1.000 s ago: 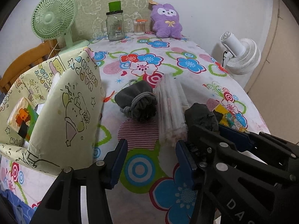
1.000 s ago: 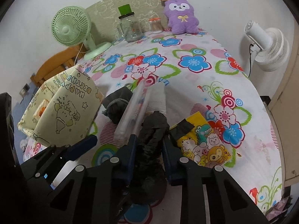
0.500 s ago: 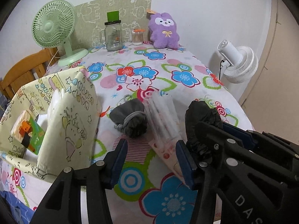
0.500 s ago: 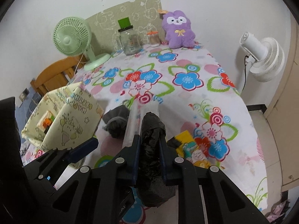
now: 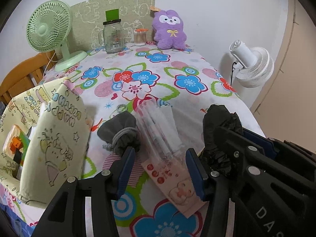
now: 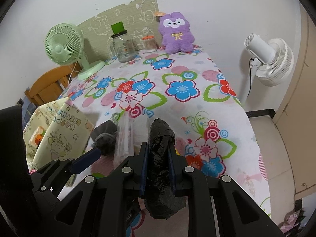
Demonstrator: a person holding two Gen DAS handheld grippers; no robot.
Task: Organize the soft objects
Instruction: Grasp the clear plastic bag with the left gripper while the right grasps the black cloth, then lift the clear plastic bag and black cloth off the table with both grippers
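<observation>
1. A black plastic bag bundle (image 6: pixel 161 158) is clamped between the blue pads of the right hand-held gripper (image 6: pixel 158 167), raised off the tabletop (image 6: pixel 177 75); the bundle protrudes ahead of the fingertips and hangs below the jaws. The jaws have just been closing on it.
2. In the left wrist view the same bundle (image 5: pixel 219 130) is seen at the right, gripped by the right hand-held gripper.
3. The left hand-held gripper (image 5: pixel 160 169) is held partly open above the tabletop; nothing is pressed by its pads. A clear packet with a pink printed card end (image 5: pixel 164 146) is seen between its fingers, lying on the cloth below.
4. A grey drawstring pouch (image 5: pixel 120 132) lies just beside the clear packet, on its left, with the cord end toward the camera.
5. A pale yellow fabric storage box (image 5: pixel 57 138) with cartoon print stands at the left edge of the tabletop, near the pouch. A small carton with an orange and green print (image 5: pixel 14 148) is seen inside it.
6. The tabletop is covered by a floral tablecloth (image 5: pixel 187 83).
7. Along the far edge, a green desk fan (image 5: pixel 49 31), a glass jar with a green lid (image 5: pixel 113 36), a small container of cotton swabs (image 5: pixel 140 37) and a purple plush toy (image 5: pixel 169 30) are noted, in front of a patterned board (image 5: pixel 128 9) against the wall.
8. A white floor fan (image 5: pixel 252 65) stands beyond the right edge of the tabletop; a wooden chair (image 5: pixel 17 77) is seen at the left.
</observation>
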